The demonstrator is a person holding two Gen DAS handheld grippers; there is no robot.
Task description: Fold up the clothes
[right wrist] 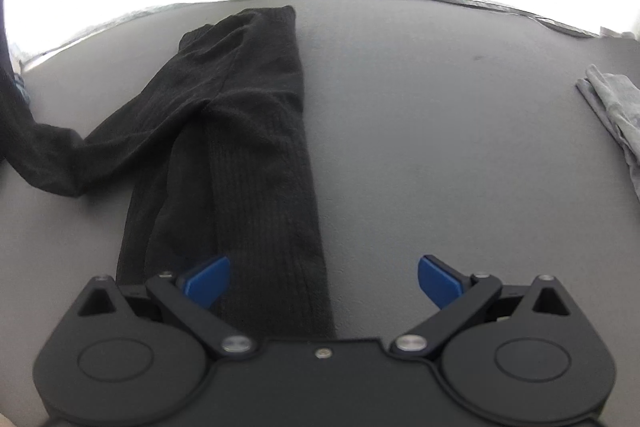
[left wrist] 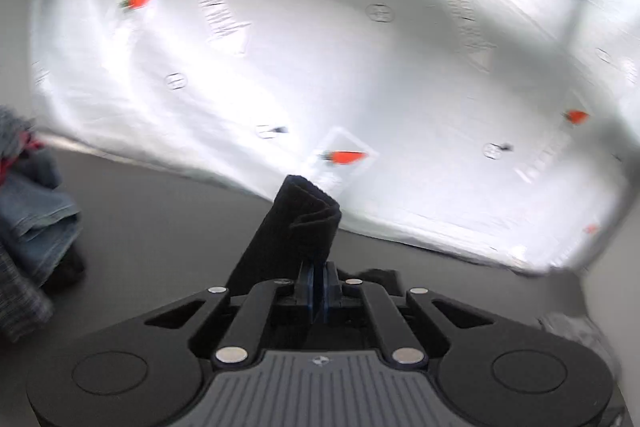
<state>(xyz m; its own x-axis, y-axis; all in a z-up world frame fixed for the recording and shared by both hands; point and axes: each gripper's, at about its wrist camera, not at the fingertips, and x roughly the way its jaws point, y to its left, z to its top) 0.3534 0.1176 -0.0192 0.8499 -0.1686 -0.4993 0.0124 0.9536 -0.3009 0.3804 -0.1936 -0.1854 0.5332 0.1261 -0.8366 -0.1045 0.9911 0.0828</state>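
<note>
A black ribbed sweater (right wrist: 256, 131) lies folded lengthwise on the grey table (right wrist: 440, 127), one sleeve trailing off to the left and lifted at the frame's edge. In the left wrist view my left gripper (left wrist: 319, 277) is shut on the cuff of that black sleeve (left wrist: 298, 223), which stands up from between the blue pads. My right gripper (right wrist: 324, 281) hangs open over the sweater's near end. Its left blue pad (right wrist: 208, 283) is above the fabric, its right pad (right wrist: 438, 281) above bare table, and nothing is pinched between them.
A pile of clothes with blue denim (left wrist: 36, 211) sits at the left of the table. A folded grey garment (right wrist: 616, 111) lies at the right edge. A white cloth with red strawberry prints (left wrist: 344, 67) hangs behind the table's far edge.
</note>
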